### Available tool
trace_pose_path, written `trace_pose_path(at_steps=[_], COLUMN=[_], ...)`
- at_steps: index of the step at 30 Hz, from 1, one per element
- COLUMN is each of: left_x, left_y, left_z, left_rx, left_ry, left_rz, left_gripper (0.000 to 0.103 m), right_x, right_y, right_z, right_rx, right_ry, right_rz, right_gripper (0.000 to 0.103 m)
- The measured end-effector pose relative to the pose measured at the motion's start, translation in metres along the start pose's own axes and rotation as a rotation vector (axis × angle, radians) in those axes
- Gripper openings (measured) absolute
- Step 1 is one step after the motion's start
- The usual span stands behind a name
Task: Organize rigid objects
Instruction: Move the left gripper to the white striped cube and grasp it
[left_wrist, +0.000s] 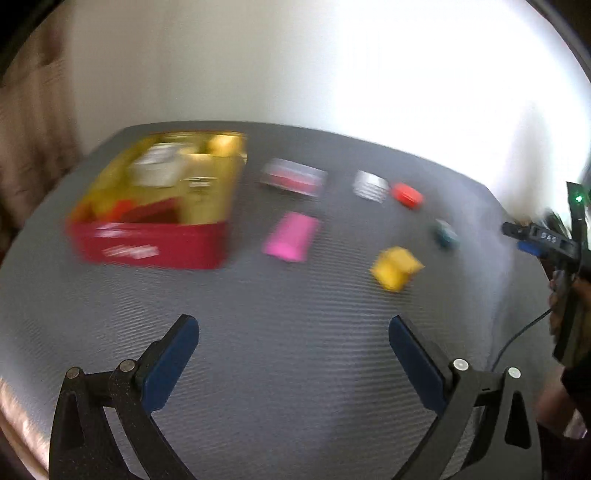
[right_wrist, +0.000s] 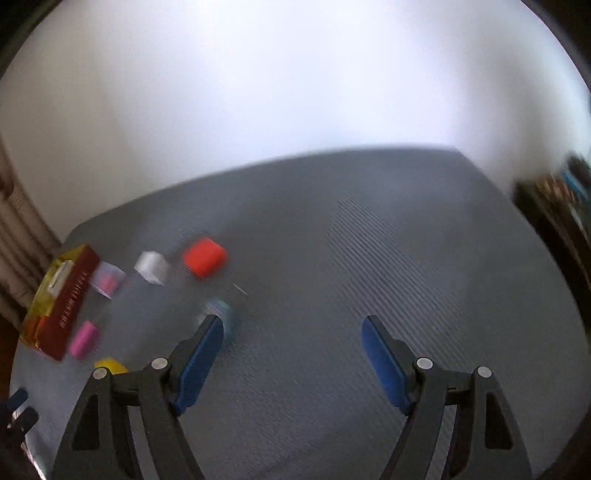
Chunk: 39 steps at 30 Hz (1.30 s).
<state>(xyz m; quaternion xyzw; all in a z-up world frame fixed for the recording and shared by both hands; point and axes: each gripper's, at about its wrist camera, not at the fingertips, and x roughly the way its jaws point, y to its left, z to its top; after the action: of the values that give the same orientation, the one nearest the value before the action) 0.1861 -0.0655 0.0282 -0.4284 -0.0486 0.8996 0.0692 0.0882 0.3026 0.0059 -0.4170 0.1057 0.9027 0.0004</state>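
A red tin (left_wrist: 155, 243) with a gold inside stands open at the left of the grey table and holds several items. Loose on the mat lie a pink block (left_wrist: 291, 238), a yellow block (left_wrist: 397, 267), a red-orange block (left_wrist: 406, 195), a silver block (left_wrist: 370, 184), a small teal object (left_wrist: 445, 232) and a clear case (left_wrist: 293, 177). My left gripper (left_wrist: 293, 332) is open and empty above bare mat. My right gripper (right_wrist: 291, 332) is open and empty; the teal object (right_wrist: 221, 314) lies just beyond its left finger. Both views are blurred.
The grey ribbed mat (right_wrist: 406, 258) covers the table up to a white wall. A curtain (left_wrist: 33, 129) hangs at the left. The other gripper's body (left_wrist: 554, 243) with a cable shows at the right edge of the left wrist view. Dark furniture (right_wrist: 561, 206) stands at the right.
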Motion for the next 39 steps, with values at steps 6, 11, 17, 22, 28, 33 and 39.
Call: trace_pose_path(at_steps=[6,11,17,22,28,33,39], left_x=[0.055,0.091,0.105,0.101,0.145,0.195,0.207], left_y=[-0.079,-0.108,-0.109,-0.119,-0.118,-0.1,-0.088], left_z=[0.008,0.011,0.015,0.05,0.119,0.141,0.14], left_rx=[0.131,0.127,0.026,0.035,0.076,0.082,0.091], left_ry=[0.036,0.047,0.061,-0.034,0.016,0.175,0.244], left_rz=[0.019,0.095,0.161,0.167,0.155,0.149,0.092], left_gripper=[0.102,0.097,0.093,0.095,0.098,0.072,0.026], right_x=[-0.006,-0.003,-0.013,-0.023,-0.038,-0.048,-0.042], right_y=[-0.048,-0.054,-0.055,-0.065,-0.066,-0.075,-0.077], right_z=[-0.038,-0.051,-0.036,-0.03,-0.024,-0.023,-0.025], right_rx=[0.142,0.18,0.221,0.303,0.293,0.293,0.302], right_ry=[-0.005,-0.02,-0.052,-0.06,-0.092,-0.094,-0.063], right_rz=[0.067,0.144,0.214,0.247,0.257,0.265,0.275], right_gripper=[0.08,0.08,0.08,0.08,0.08,0.08,0.08])
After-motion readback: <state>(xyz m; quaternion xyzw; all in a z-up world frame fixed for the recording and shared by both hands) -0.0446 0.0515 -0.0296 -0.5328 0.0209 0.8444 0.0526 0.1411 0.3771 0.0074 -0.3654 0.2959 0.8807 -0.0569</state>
